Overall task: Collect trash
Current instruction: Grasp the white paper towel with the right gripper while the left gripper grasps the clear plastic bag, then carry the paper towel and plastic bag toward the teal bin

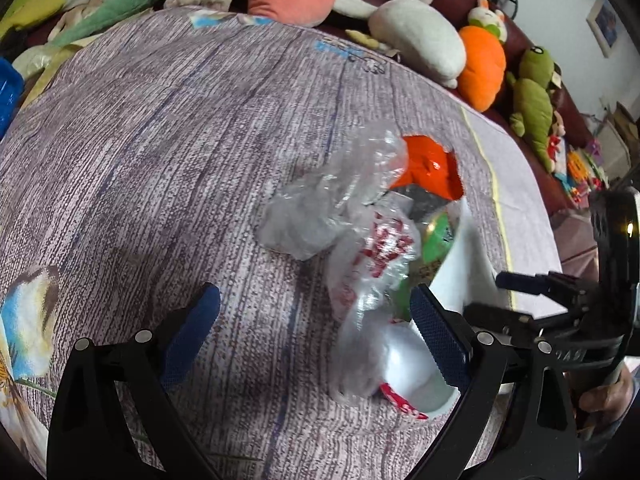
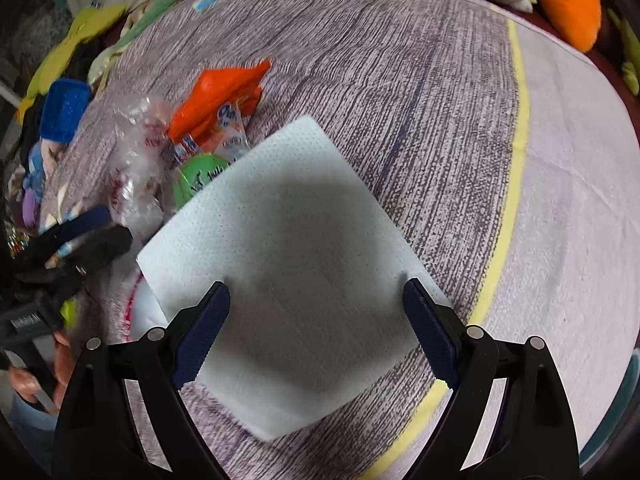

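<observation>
Plush toys (image 1: 420, 36) ring the cloth (image 1: 160, 140) behind the trash pile (image 1: 360, 240).

Left tongs (image 1: 316, 332) angled steeply down, blue pads (image 1: 192, 336) spread wide, nothing pinched. Right tongs (image 2: 316, 330) point more steeply down, pads (image 2: 202, 336) also wide apart, gripping nothing. Each tool shows in the other's view: right at 3 o'clock, left at 9 o'clock, with a hand (image 2: 24, 380) on the handle.
</observation>
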{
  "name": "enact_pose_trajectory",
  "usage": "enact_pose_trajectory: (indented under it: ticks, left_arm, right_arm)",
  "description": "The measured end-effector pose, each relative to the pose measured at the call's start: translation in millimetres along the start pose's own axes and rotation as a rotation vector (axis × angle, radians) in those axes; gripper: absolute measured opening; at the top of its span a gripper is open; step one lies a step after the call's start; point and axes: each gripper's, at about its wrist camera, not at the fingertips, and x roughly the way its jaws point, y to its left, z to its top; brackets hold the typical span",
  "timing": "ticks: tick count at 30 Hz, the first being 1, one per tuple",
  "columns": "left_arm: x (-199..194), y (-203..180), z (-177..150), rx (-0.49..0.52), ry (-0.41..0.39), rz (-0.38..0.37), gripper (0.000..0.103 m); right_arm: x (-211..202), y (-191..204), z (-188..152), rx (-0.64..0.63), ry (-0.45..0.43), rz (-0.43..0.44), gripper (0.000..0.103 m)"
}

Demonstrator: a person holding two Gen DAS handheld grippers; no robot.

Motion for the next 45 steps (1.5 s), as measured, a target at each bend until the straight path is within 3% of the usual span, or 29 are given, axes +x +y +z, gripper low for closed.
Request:
enact_pose_trajectory:
  ticks: [5,7,10,11,12,14,16,18,19,24,29,35,45]
  left_arm:
    - [5,4,1,-0.011,0.01,0.009,0.096]
    - [6,1,2,-0.008,0.009,0.011,0.096]
    - [10,-5,5,0.009,0.013,0.018,0.096]
    - [12,-8,5,0.017,0.015,0.023,0.096]
    - [14,-11,6,0.026,0.015,0.028,0.096]
    - [16,-16,6,0.039,0.004,0.042,0.095]
    - [17,-20,6,0.05,-0.01,0.056,0.074]
    - [21,-21,5,0.049,0.013,0.055,0.034]
    - [22,-20,4,0.043,0.019,0.065,0.03]
    - [6,-15,0,0.009,-0.017,0.086,0.026]
    - [-27,-29,-3,0.028,-0.065,0.051,0.026]
    - [-51,-88,-6,0.139,-0.084,-0.052,0.026]
    - [-30,-217,-40,0.355,-0.01,-0.179,0.026]
  right_arm:
    - [5,1,-11,-0.036,-0.012,-0.032,0.084]
    - [4,6,-18,-0.072,-0.032,-0.07,0.077]
    - [-1,7,-26,-0.096,-0.055,-0.106,0.045]
    - [-4,4,-28,-0.087,-0.057,-0.101,0.028]
    - [-6,0,-28,-0.074,-0.057,-0.093,0.021]
    - [-13,-10,-31,-0.03,-0.054,-0.059,0.018]
    - [-19,-16,-34,-0.01,-0.064,-0.045,0.017]
    - [-28,-22,-36,0.011,-0.074,-0.028,0.017]
    - [-32,-26,-38,0.023,-0.079,-0.024,0.017]
    - [-48,-44,-53,0.071,-0.095,-0.023,0.016]
    - [-65,-62,-66,0.128,-0.123,-0.019,0.016]
    - [-92,-91,-88,0.204,-0.168,-0.003,0.016]
    - [-144,-147,-134,0.323,-0.267,-0.03,0.017]
